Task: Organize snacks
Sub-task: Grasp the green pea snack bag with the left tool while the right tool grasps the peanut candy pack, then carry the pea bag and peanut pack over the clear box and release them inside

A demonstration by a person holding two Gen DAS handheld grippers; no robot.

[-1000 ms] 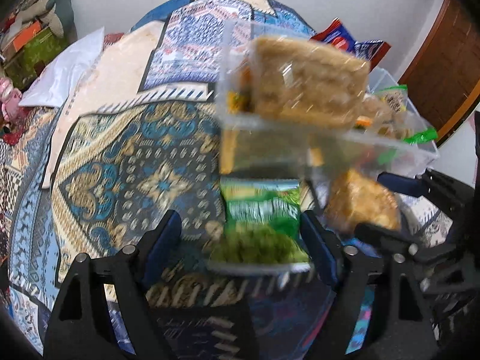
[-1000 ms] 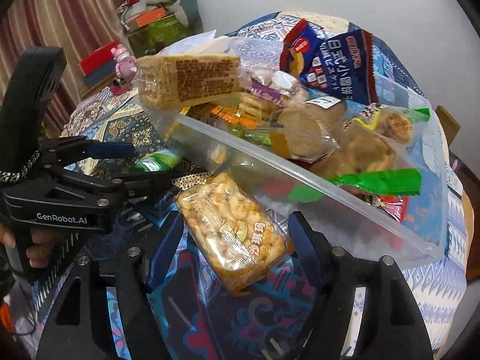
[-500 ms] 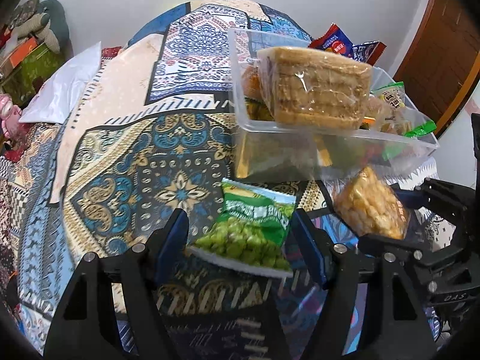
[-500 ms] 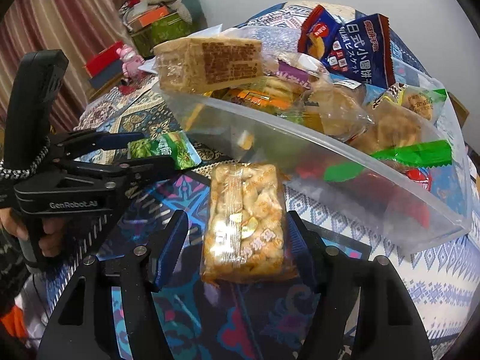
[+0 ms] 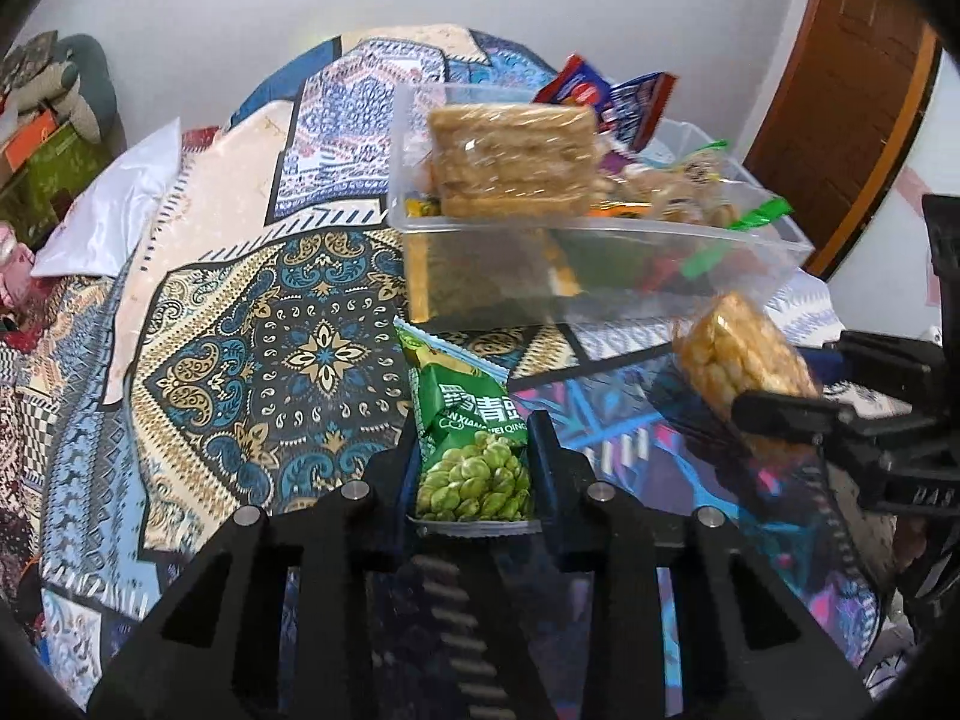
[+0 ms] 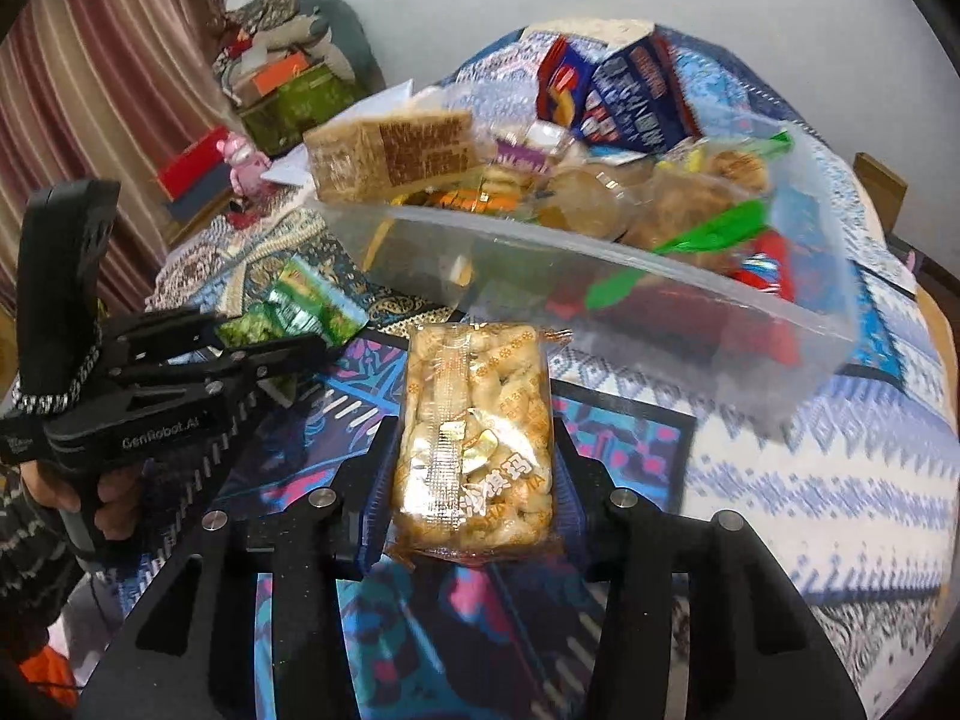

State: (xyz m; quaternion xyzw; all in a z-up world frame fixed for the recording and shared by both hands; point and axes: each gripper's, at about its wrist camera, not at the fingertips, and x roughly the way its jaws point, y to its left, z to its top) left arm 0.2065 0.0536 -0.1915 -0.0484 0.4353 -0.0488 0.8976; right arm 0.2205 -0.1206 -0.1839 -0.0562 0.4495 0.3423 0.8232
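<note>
Closing on the pea packet [image 5: 474,450], your left gripper [image 5: 474,468] has it pinched between both fingers, lifted above the patterned cloth [image 5: 264,360]. Your right gripper [image 6: 474,480] is closing too, its fingers pressed on the sides of the rice-puff bar [image 6: 474,444]. The clear bin [image 6: 600,294], heaped with snacks, sits just beyond both.
</note>
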